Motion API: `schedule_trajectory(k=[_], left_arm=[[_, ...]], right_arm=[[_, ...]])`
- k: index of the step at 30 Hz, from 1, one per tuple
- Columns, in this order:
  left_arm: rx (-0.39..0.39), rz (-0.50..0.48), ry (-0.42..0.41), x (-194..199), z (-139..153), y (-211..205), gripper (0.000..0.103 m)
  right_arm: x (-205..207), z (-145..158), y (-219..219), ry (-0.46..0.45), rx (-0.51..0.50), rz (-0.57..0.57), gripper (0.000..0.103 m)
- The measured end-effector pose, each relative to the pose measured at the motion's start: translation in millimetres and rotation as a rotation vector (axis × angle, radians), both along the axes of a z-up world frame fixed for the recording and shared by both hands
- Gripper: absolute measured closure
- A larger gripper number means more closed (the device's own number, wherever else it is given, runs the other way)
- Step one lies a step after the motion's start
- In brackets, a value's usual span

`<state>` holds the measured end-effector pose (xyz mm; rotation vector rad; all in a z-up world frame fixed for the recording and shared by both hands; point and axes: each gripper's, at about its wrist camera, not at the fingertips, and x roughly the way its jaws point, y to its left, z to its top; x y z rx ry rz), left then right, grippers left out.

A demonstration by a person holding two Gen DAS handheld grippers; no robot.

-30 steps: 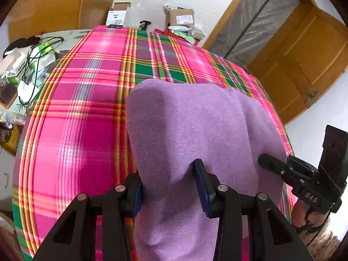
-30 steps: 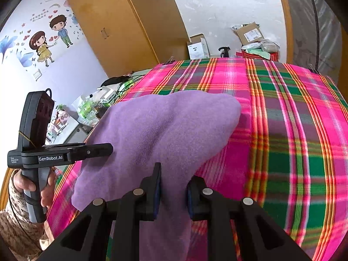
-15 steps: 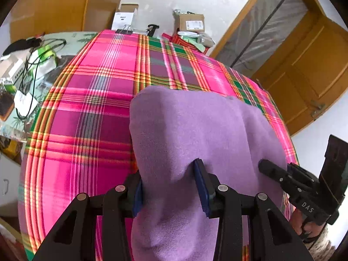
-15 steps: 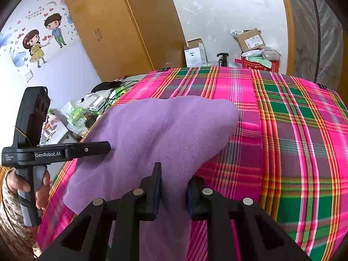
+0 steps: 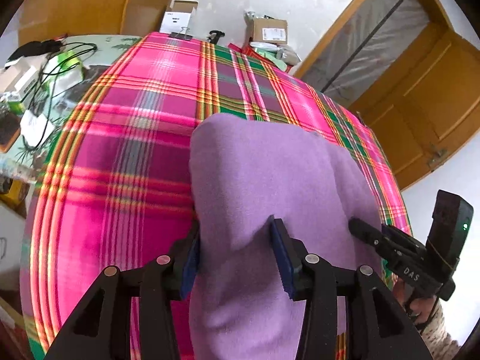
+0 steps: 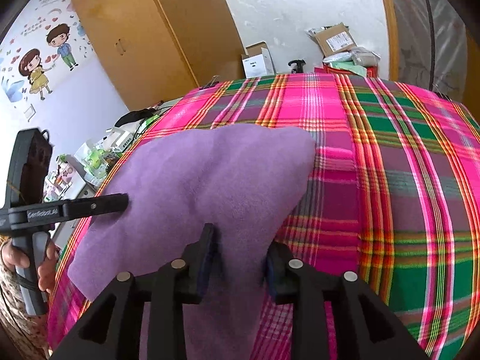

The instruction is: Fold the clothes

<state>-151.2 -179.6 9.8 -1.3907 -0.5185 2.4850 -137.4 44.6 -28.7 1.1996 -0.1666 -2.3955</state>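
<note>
A purple fleece cloth (image 5: 270, 174) lies on the table with the pink and green plaid cover (image 5: 120, 180), its near end hanging toward me. My left gripper (image 5: 235, 238) straddles a thick fold at the cloth's near left corner. Its jaws are opening and the fold still fills the gap. My right gripper (image 6: 240, 246) straddles the near right corner of the cloth (image 6: 210, 174). Its jaws are also opening and stand looser around the cloth. Each gripper shows in the other's view, the right gripper (image 5: 360, 231) at the right and the left gripper (image 6: 120, 202) at the left.
A side table with cables and small items (image 5: 36, 90) stands left of the plaid table (image 6: 390, 180). Cardboard boxes (image 5: 267, 31) sit beyond the far edge. There is a wooden wardrobe (image 6: 144, 39) at the back left and a wooden door (image 5: 420, 105) at the right. A person's hand (image 6: 45, 270) holds the left gripper's handle.
Both grippers drew back a little toward the table's near edge with the cloth. The right jaws have spread clearly wider around the cloth, the left jaws only slightly.
</note>
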Motion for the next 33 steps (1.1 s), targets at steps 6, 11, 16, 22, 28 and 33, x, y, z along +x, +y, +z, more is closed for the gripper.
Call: schedule_trajectory(k=[6, 11, 16, 22, 28, 33], left_arm=[[0.004, 0.034, 0.011, 35, 1, -6, 0.055], [0.017, 0.066, 0.024, 60, -2, -9, 0.055], [0.027, 0.081, 0.017, 75, -6, -10, 0.055], [0.003, 0.080, -0.003, 89, -2, -10, 0.057], [-0.027, 0.069, 0.007, 106, 4, 5, 0.058], [-0.032, 0.055, 0.003, 119, -1, 27, 0.058]], right_arm=[[23, 2, 8, -0.005, 0.003, -0.005, 0.072], [55, 3, 12, 0.024, 0.035, -0.002, 0.071], [83, 2, 17, 0.043, 0.053, -0.007, 0.071], [102, 5, 21, 0.031, 0.080, -0.011, 0.071], [125, 4, 15, -0.007, 0.130, -0.001, 0.071], [146, 2, 3, -0.007, 0.146, 0.011, 0.071]])
